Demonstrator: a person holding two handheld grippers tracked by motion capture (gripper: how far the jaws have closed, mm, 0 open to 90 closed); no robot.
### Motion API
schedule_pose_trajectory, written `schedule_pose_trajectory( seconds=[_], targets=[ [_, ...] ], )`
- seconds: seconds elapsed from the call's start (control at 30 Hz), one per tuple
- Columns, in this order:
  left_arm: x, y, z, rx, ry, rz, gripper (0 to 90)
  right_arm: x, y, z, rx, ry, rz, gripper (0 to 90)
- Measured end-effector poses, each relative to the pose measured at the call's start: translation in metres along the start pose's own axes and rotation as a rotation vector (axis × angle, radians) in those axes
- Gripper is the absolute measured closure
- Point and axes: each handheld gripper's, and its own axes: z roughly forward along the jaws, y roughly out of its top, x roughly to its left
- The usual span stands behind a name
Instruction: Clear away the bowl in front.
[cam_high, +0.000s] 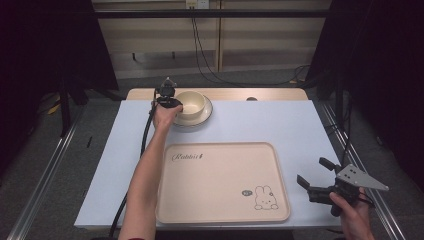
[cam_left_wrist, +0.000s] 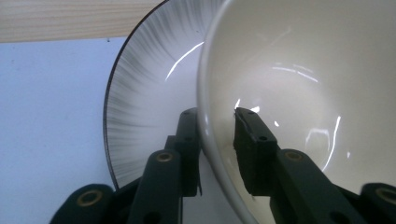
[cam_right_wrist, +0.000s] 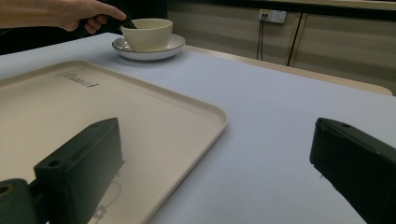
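We see the left gripper (cam_high: 172, 101) at the far side of the counter (cam_high: 250, 125), reaching the cream bowl (cam_high: 191, 104) that sits on a grey-streaked plate (cam_high: 205, 114) with a dark rim. In the left gripper view its fingers (cam_left_wrist: 187, 135) straddle the bowl's (cam_left_wrist: 299, 93) near wall: one finger stands outside, over the plate (cam_left_wrist: 140, 102), the other inside the bowl. The outer finger lies against the wall, while a thin sliver of the bowl's inner surface shows beside the inner one, so we cannot tell whether the pads press firmly on the rim yet. The bowl stands upright and centred on the plate, near the far left of the pale blue counter, just in front of the wooden strip (cam_high: 235, 93) along its back edge.

Nearer to us lies a large beige tray (cam_high: 222, 182) with a rabbit drawing (cam_high: 263, 197) in its near right corner and script lettering (cam_high: 187, 157) at its far left; nothing rests on it.

The right gripper (cam_high: 314, 176) hovers low over the counter's near right corner, just beside the tray's right edge. Its fingers (cam_right_wrist: 84, 163) stand wide apart with nothing between them, pointing across the tray (cam_right_wrist: 140, 121) toward the bowl (cam_right_wrist: 148, 33) and plate (cam_right_wrist: 163, 49).
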Motion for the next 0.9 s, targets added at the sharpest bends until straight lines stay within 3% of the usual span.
schedule_pose_trajectory(
  seconds=[0.2, 0.23, 0.33, 0.37, 0.47, 0.53, 0.57, 0.6, 0.9],
  targets=[
    [0.0003, 0.0018, 0.0006, 0.009, -0.003, 0.001, 77.6, 0.0005, 0.0, -0.0001, 0.002, 0.004, 0.003, 2.2],
    [-0.0007, 0.0015, 0.001, 0.001, -0.015, -0.027, 78.2, 0.0001, 0.0, -0.0002, -0.001, 0.004, 0.0, 2.2],
    [0.0003, 0.0018, 0.0007, 0.005, -0.015, -0.014, 79.8, -0.0003, 0.0001, -0.0002, -0.003, -0.001, 0.0, 2.1],
    [-0.0003, 0.0014, 0.0005, -0.002, -0.03, -0.036, 81.9, -0.0001, 0.0001, -0.0003, 0.0, 0.006, -0.003, 2.2],
    [0.0016, 0.0015, 0.0004, -0.006, -0.037, -0.039, 83.3, 0.0001, 0.0001, -0.0002, 0.001, 0.002, -0.001, 2.2],
    [0.0011, 0.0014, 0.0001, -0.006, -0.043, -0.074, 83.3, 0.0, 0.0001, -0.0001, -0.001, -0.002, -0.001, 2.2],
    [0.0016, 0.0012, -0.0001, -0.007, -0.043, -0.066, 83.3, -0.0004, 0.0001, -0.0001, -0.002, -0.002, -0.004, 2.2],
    [0.0012, 0.0009, -0.0005, -0.019, -0.047, -0.084, 83.4, -0.0001, 0.0, 0.0, -0.001, -0.003, -0.001, 2.1],
    [0.0025, 0.002, -0.0067, -0.038, -0.063, -0.068, 83.7, 0.0001, 0.0001, -0.0001, -0.005, -0.002, -0.002, 2.2]
  ],
)
